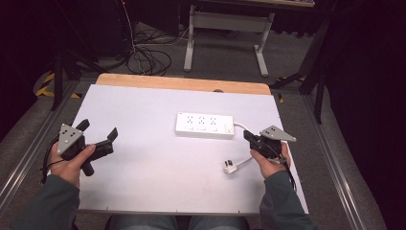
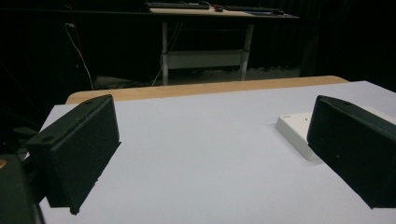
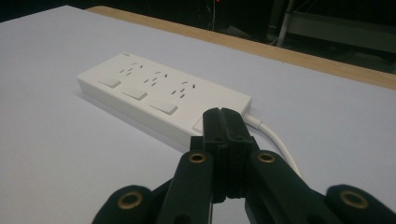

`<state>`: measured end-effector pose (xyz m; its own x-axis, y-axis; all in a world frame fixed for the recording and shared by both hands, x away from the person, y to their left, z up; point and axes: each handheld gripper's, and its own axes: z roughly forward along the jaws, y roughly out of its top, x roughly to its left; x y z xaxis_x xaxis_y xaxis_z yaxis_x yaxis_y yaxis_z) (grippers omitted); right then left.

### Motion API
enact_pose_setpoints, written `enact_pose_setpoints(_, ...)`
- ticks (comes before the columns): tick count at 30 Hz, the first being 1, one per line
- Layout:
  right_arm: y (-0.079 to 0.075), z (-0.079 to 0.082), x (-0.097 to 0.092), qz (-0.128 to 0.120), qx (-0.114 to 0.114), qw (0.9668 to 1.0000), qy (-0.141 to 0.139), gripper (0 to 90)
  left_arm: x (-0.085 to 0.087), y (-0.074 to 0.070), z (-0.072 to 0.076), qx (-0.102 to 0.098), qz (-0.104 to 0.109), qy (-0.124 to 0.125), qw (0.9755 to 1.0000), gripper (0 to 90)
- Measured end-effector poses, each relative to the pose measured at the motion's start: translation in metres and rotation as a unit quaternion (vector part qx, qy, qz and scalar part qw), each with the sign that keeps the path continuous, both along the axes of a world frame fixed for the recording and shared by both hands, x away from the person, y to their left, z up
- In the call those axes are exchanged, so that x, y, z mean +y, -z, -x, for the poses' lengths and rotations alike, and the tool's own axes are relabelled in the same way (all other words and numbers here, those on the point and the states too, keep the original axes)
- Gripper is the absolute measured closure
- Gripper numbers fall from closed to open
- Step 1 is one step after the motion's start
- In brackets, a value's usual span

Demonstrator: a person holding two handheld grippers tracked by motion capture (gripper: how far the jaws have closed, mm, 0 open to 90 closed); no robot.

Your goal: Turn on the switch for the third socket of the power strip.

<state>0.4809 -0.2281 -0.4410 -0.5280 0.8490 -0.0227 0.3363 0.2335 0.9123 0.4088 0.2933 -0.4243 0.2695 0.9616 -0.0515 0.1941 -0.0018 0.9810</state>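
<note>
Resting on table (image 1: 143, 182), left tool (image 1: 98, 136) spread wide, right tool (image 3: 226, 135) clenched (empty), near power strip (image 1: 204, 125)

A lab or recording workspace is suggested rather than a home. A white work surface (image 1: 143, 167) laid over a wooden tabletop (image 1: 182, 84) is set on grey carpeted floor (image 1: 225, 57), ringed by black curtains (image 1: 368, 72), with yellow-and-black hazard tape (image 1: 45, 84) seen at the far left. Beyond the table, loose cables (image 1: 146, 57) are coiled on the floor beside a white-framed desk (image 1: 225, 24), on which keyboards (image 2: 177, 5) are seen.
</note>
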Motion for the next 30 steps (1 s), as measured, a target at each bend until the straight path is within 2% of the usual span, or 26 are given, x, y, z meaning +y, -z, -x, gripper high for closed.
enact_pose_setpoints(8,0.000,-0.003,0.006,-0.001,0.003,1.0000,-0.008,90.0,0.000,0.000,-0.001,0.000,0.000,0.001,1.0000,3.0)
enact_pose_setpoints(30,0.000,-0.016,0.025,0.017,0.001,0.9995,-0.026,90.0,0.000,0.001,0.000,0.003,-0.002,0.005,1.0000,3.0)
